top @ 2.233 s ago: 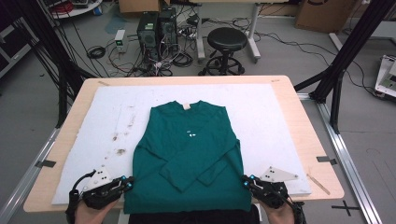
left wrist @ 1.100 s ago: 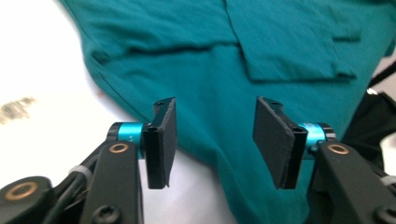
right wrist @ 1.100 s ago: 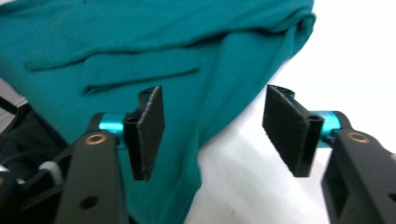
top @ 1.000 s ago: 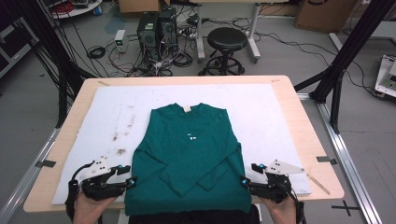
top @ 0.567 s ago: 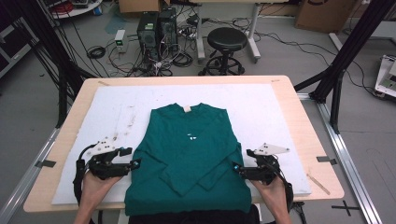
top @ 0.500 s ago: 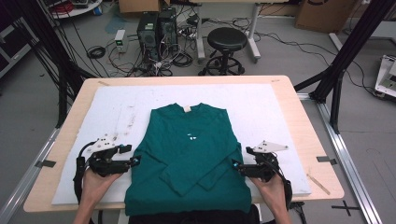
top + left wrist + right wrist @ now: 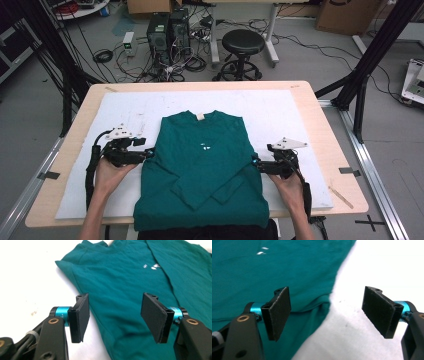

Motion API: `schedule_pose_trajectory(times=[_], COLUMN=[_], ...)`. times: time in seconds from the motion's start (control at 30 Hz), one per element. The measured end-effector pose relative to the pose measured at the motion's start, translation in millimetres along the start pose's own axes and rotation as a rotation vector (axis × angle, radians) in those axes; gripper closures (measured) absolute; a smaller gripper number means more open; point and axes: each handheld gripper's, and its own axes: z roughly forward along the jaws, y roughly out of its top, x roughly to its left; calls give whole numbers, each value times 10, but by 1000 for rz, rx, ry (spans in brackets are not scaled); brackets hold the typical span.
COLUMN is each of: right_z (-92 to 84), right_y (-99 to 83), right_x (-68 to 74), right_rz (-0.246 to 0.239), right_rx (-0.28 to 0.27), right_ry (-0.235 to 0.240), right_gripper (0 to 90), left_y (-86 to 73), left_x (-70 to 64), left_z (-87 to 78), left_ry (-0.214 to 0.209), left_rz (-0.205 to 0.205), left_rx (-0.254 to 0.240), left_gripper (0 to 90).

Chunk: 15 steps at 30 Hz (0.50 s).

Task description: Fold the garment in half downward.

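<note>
A green long-sleeved shirt [image 7: 202, 167] lies flat in the lower middle of the high view, its collar toward the top of the frame and both sleeves folded across its front, on a white sheet [image 7: 280, 110] that covers the wooden table [image 7: 85, 112]. The left gripper [image 7: 148, 153] sits at the lower left of the high view, at the shirt's left edge; its jaws stand spread, have just been closing a little, and pinch nothing — in the left gripper view [image 7: 113, 316] the cloth lies below and beyond the gap, with the shirt's edge running between the two pads. The right gripper [image 7: 256, 163] sits at the lower right, at the shirt's right edge; its jaws have just been opening and closing slightly and stand wide apart, empty — in the right gripper view [image 7: 327, 315] the edge of the shirt passes under the gap, green on the left, white sheet on the right.
</note>
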Motion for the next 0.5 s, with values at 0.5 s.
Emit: schedule_pose_trajectory(times=[0.5], right_z=[68], right_y=[-43], right_x=[-71], right_rz=[61], right_rx=[-45], right_ry=[-20], right_gripper=[243], left_y=[122], left_x=[149], left_z=[132], left_ry=[31], left_rz=[-50], left_rx=[-6], left_gripper=[385])
